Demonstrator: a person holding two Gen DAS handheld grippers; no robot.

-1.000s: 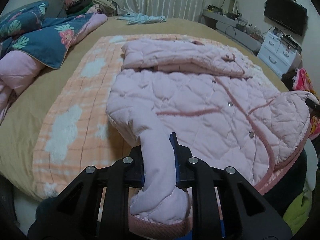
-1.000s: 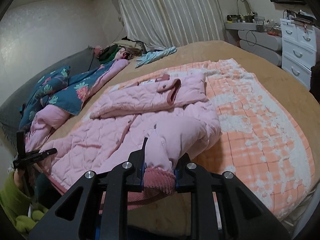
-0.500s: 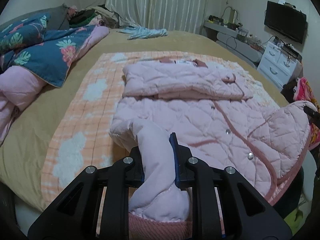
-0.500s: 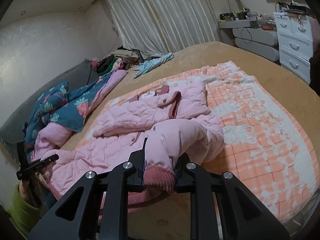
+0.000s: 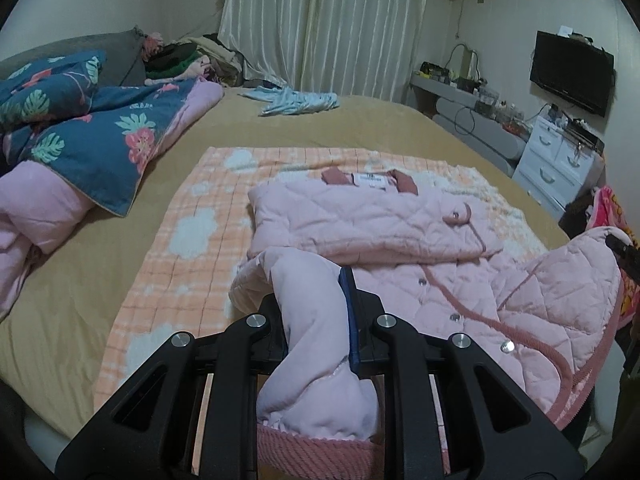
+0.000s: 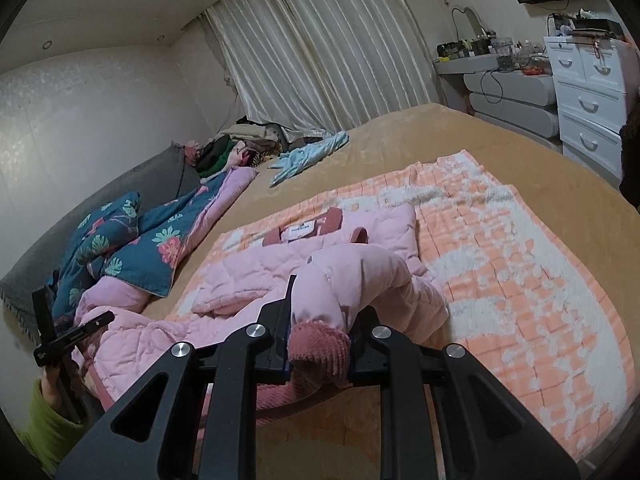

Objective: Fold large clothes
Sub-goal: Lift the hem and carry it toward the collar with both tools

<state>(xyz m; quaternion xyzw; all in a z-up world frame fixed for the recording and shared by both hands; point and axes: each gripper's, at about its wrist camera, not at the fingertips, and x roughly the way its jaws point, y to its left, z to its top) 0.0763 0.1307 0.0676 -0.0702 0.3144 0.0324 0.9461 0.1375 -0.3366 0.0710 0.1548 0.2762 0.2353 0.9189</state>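
on the orange checked blanket (image 5: 192, 216) across the bed lies the pink quilted jacket (image 5: 360, 224), sleeves already folded in. the left gripper (image 5: 316, 316) and right gripper (image 6: 320, 332) each pinch a bottom hem corner (both clamped tight). best bet: lift both corners evenly, carry them toward the collar, and keep the hem taut so it lands square.

Dim, cool indoor light; soft shadows; strong fisheye bending, black vignette at corners; slight softness.
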